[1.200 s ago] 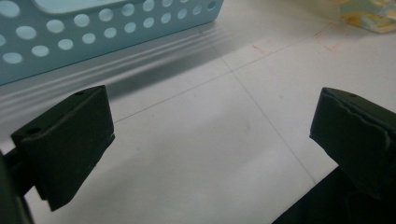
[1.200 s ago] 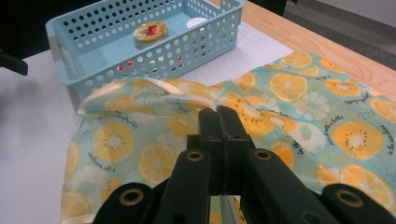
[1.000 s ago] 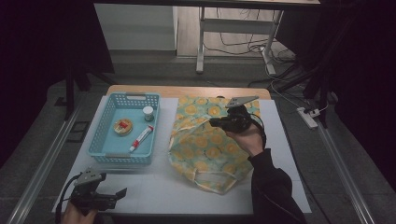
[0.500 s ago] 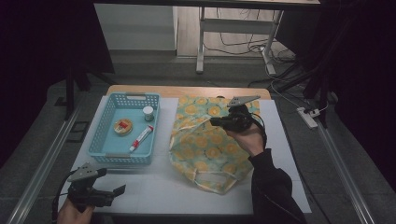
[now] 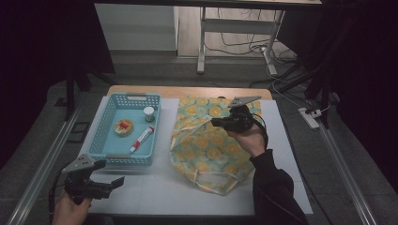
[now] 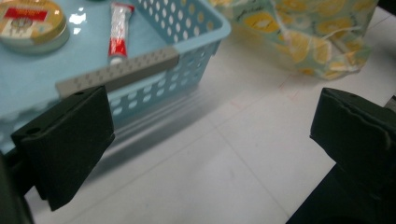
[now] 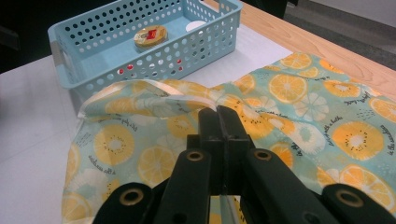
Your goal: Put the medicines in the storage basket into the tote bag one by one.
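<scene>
A cloth bag printed with lemon slices lies on the white table mat, right of a light blue basket. My right gripper is over the bag's upper part, its jaws pressed together on the raised pale rim of the bag at the right gripper's tip. My left gripper hovers open near the table's front left, just in front of the basket. Nothing lies between the left gripper's jaws but bare mat.
Inside the basket lie a round tin, a red and white tube and a small white-lidded jar. Bare wood shows along the table's far edge. Metal rails run along both sides.
My left gripper has risen a little in front of the basket, still open. The right gripper and the bag have kept still.
</scene>
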Tool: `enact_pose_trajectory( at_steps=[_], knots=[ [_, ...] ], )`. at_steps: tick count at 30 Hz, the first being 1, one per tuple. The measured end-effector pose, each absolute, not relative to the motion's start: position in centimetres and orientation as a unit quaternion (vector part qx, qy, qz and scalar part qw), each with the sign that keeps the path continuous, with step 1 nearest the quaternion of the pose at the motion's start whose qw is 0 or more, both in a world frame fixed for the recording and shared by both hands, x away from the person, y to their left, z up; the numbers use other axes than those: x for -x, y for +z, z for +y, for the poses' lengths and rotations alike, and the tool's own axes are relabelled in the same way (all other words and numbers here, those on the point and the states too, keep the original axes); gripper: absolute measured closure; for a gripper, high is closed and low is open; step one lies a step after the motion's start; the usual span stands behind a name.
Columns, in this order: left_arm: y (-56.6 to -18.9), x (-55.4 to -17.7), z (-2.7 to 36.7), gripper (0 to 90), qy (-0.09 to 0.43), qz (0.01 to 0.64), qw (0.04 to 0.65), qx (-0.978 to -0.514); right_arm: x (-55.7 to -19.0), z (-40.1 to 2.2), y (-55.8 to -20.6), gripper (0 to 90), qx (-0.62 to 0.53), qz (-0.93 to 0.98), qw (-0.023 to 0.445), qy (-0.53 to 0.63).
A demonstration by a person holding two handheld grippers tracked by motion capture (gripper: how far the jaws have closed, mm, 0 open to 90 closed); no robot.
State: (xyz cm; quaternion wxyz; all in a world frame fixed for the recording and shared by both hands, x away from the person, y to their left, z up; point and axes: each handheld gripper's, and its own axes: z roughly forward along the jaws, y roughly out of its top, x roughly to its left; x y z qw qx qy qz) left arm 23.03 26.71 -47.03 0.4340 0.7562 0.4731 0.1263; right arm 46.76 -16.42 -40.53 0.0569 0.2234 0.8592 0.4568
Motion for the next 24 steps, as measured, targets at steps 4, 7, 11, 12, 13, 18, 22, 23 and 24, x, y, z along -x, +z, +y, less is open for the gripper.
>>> enact_pose_trajectory(
  at_steps=[4, 7, 11, 12, 13, 18, 22, 23, 24],
  knots=[
    [-46.7, -23.9, 26.5, 0.4, 0.128, 0.473, 0.423, -0.762, -46.7, -16.5, -40.5, 90.0, -0.223, 0.859, 0.058, 0.458],
    [-46.5, -24.7, 26.8, 1.6, 0.121, 0.476, 0.426, -0.76, -46.7, -16.5, -40.4, 90.0, -0.224, 0.858, 0.058, 0.458],
    [-46.4, -25.7, 27.2, 2.6, 0.123, 0.482, 0.431, -0.753, -46.7, -16.5, -40.4, 90.0, -0.223, 0.858, 0.058, 0.458],
    [-46.3, -26.0, 27.2, 2.9, 0.121, 0.483, 0.43, -0.753, -46.7, -16.5, -40.4, 90.0, -0.223, 0.858, 0.058, 0.458],
    [-46.2, -26.3, 27.3, 3.4, 0.119, 0.484, 0.428, -0.754, -46.7, -16.5, -40.4, 90.0, -0.223, 0.858, 0.058, 0.458],
    [-45.6, -27.8, 27.2, 3.3, 0.116, 0.482, 0.422, -0.759, -46.7, -16.4, -40.4, 90.0, -0.222, 0.859, 0.059, 0.458],
    [-45.2, -29.0, 27.3, 3.2, 0.121, 0.483, 0.419, -0.759, -46.6, -16.4, -40.4, 90.0, -0.222, 0.859, 0.059, 0.458],
    [-45.1, -29.2, 27.3, 2.7, 0.122, 0.485, 0.418, -0.758, -46.6, -16.4, -40.4, 90.0, -0.222, 0.859, 0.059, 0.458],
    [-45.0, -29.5, 27.3, 2.4, 0.123, 0.486, 0.418, -0.758, -46.6, -16.4, -40.4, 90.0, -0.221, 0.859, 0.059, 0.458]
  ],
)
